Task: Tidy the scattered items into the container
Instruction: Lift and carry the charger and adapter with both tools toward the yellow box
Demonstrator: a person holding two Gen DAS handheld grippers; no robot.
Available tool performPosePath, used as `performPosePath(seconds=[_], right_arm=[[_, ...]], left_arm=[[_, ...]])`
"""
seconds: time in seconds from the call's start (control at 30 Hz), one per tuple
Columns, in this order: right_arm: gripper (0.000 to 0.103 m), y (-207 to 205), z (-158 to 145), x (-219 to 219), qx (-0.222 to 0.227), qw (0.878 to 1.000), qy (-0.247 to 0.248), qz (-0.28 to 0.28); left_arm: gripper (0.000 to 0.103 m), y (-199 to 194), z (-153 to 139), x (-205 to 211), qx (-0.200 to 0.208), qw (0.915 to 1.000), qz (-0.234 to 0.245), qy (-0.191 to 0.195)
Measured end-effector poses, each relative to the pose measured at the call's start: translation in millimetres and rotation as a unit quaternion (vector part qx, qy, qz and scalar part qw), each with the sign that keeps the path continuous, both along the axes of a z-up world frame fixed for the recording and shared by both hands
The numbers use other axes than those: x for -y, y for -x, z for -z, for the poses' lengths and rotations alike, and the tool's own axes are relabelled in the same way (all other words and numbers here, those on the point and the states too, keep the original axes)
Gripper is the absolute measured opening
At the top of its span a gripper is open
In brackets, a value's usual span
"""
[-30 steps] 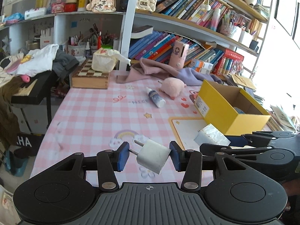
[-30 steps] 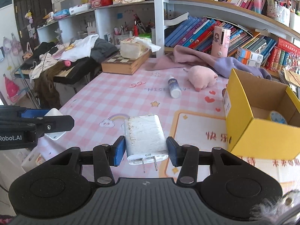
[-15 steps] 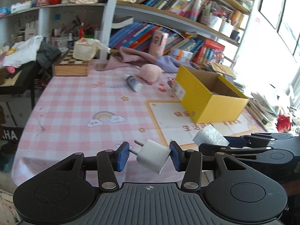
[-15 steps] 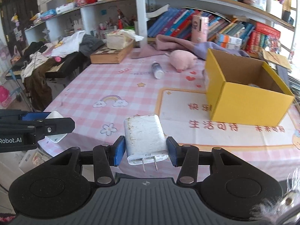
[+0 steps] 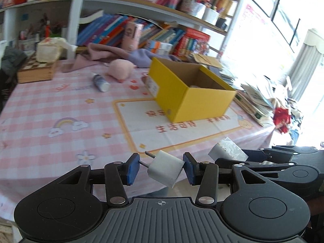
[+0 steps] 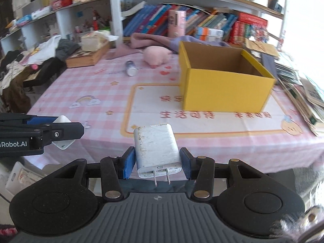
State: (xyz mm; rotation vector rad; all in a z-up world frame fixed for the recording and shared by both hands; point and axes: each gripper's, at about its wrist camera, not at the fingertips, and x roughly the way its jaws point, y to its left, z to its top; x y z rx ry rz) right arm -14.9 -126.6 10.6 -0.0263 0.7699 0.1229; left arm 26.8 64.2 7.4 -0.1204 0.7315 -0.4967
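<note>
Over the pink checked table (image 6: 97,85) we hold a charger (image 6: 157,147) in the right gripper (image 6: 157,162) and a plug (image 5: 165,170) in the left gripper (image 5: 162,167), the yellow box (image 6: 222,89) lying ahead, nearer the right.

I count two white plastic plug chargers, a small cube-shaped one (image 5: 165,169) caught in my left tongs (image 5: 162,169) and a taller flat one with brown stains (image 6: 156,146) in my right tongs (image 6: 157,163), so that also makes two black grippers with blue pads. On the pink checked tablecloth (image 6: 101,85) I see one open yellow cardboard box (image 6: 224,81), one small bottle with a white cap lying on its side (image 6: 130,67), one pink plush toy (image 6: 157,55), one wooden chessboard box (image 6: 87,57) and one crumpled mauve cloth (image 6: 154,40). Behind it stands one tall pink carton (image 6: 177,23), while the books on the shelves are too many and too blurred for me to count.
</note>
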Motion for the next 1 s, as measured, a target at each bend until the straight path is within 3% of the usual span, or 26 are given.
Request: performPosePath(seconds=[0.47, 1.0], right_arm=[[0.045, 16.9, 5.5, 54.9, -0.022, 0.997, -0.015, 0.069], [0.045, 18.2, 11.2, 107.6, -0.026, 0.992, -0.021, 0.124]], left_arm=[[0.045, -5.8, -0.3, 65.6, -0.002, 0.9965, 0.083, -0.011], [0.045, -19.3, 3.5, 122.6, -0.009, 0.9906, 0.135, -0.019]])
